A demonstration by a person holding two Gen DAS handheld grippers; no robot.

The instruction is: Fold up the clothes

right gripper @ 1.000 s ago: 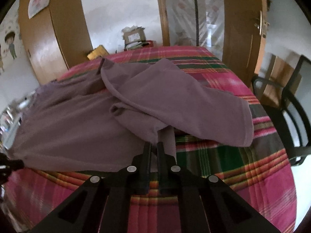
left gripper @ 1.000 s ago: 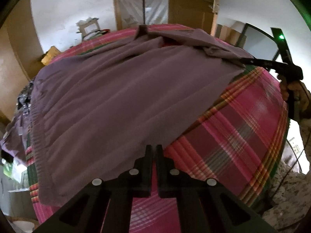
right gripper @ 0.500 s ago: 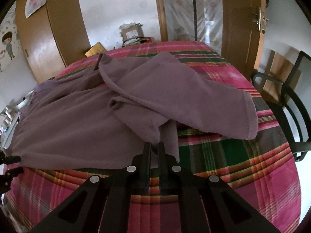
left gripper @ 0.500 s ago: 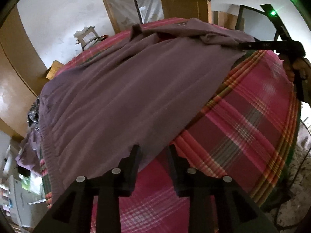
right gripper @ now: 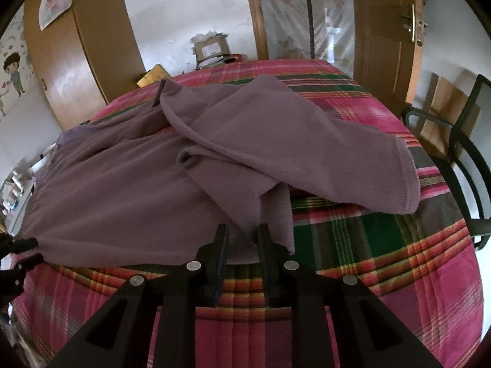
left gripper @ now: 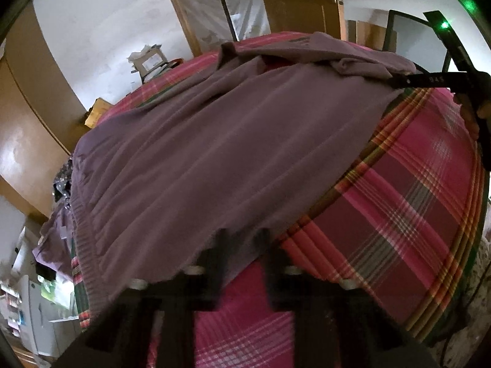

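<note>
While both claws sit low over the plaid cloth (right gripper: 383, 245), we note their fingers parted. Left claw (left gripper: 244, 239): jaws apart, blurred, the shirt's (left gripper: 214, 153) near hem lying at the fingertips; we cannot tell whether fabric lies between them. Right claw (right gripper: 241, 236): jaws apart, a hanging fold of shirt just beyond the tips, not pinched. We see the purple shirt spread flat across the cloth, one sleeve (right gripper: 307, 144) folded over the body and ending near the right edge. Beyond it we log a cardboard box (right gripper: 213, 47) against the white wall and a black chair (right gripper: 460, 153) at right.
</note>
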